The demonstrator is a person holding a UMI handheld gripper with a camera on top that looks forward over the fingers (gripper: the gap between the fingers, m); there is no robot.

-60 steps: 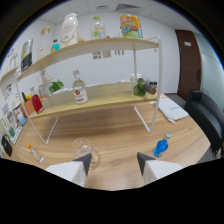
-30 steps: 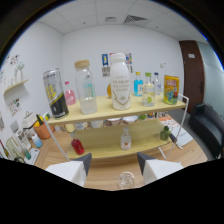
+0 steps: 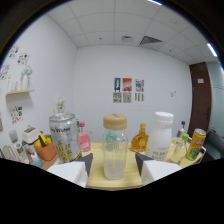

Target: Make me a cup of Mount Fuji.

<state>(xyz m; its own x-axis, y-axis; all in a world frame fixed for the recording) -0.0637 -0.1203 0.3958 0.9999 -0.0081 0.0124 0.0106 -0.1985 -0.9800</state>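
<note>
Clear jar (image 3: 114, 147) stands between the parted fingers (image 3: 70, 172); silver can (image 3: 64, 136) crowds its left; white bottle (image 3: 162, 136) right (gaps narrow).

Gripper (image 3: 113, 169): we see only the inner tips of the two fingers; the dark lower rim hides the rest.
Bottle (image 3: 114, 146): its base at 6 o'clock sits low between the fingers; we cannot tell whether they touch it.
Can (image 3: 65, 136): its lettering is too blurred to read.
Posters (image 3: 128, 90): at 12 o'clock, too small to make out.
</note>
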